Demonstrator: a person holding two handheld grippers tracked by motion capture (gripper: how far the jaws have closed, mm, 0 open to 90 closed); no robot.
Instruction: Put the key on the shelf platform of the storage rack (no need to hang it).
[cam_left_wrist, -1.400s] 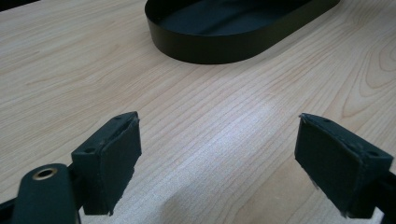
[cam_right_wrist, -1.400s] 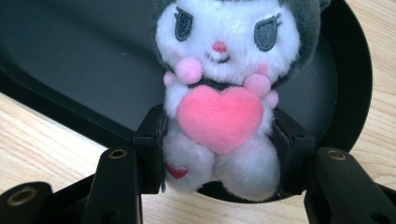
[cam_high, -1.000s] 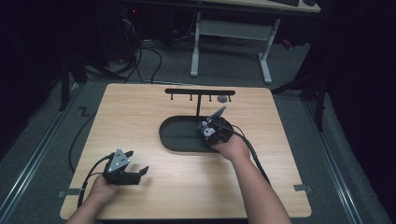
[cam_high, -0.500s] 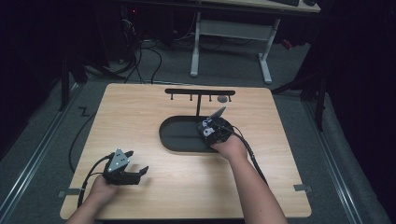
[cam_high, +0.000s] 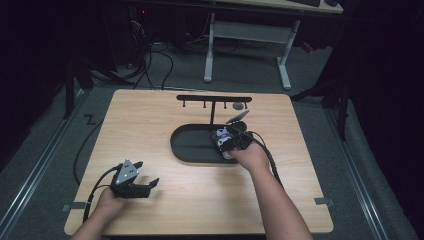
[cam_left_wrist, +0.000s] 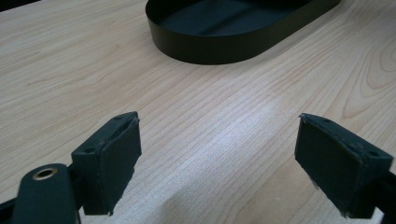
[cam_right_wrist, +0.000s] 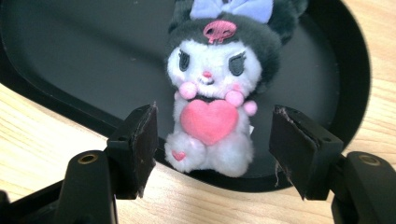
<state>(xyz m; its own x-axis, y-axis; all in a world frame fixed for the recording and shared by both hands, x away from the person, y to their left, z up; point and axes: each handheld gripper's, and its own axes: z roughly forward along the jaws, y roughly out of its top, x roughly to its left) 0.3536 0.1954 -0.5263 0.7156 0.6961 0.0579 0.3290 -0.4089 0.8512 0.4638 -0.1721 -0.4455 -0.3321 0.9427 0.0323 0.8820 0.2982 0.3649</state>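
A plush toy (cam_right_wrist: 212, 93) with a white face, dark hood, lilac bow and pink heart lies in the right end of the black oval tray (cam_right_wrist: 70, 56), its feet at the near rim. My right gripper (cam_right_wrist: 212, 140) straddles it. Its jaws have just been opening, and a gap shows between each pad and the plush. From above, the right gripper (cam_high: 231, 141) hangs over the tray (cam_high: 185, 150), with the plush (cam_high: 221, 136) partly hidden under it. My left gripper (cam_high: 151, 186) rests open at the front left, nothing between its pads (cam_left_wrist: 217, 154).
A black T-shaped rack (cam_high: 214, 99) with small hooks stands behind the tray, a grey round piece (cam_high: 238, 106) at its right end. The tray (cam_left_wrist: 224, 46) lies ahead of the left gripper across bare wood. Cables trail from both grippers.
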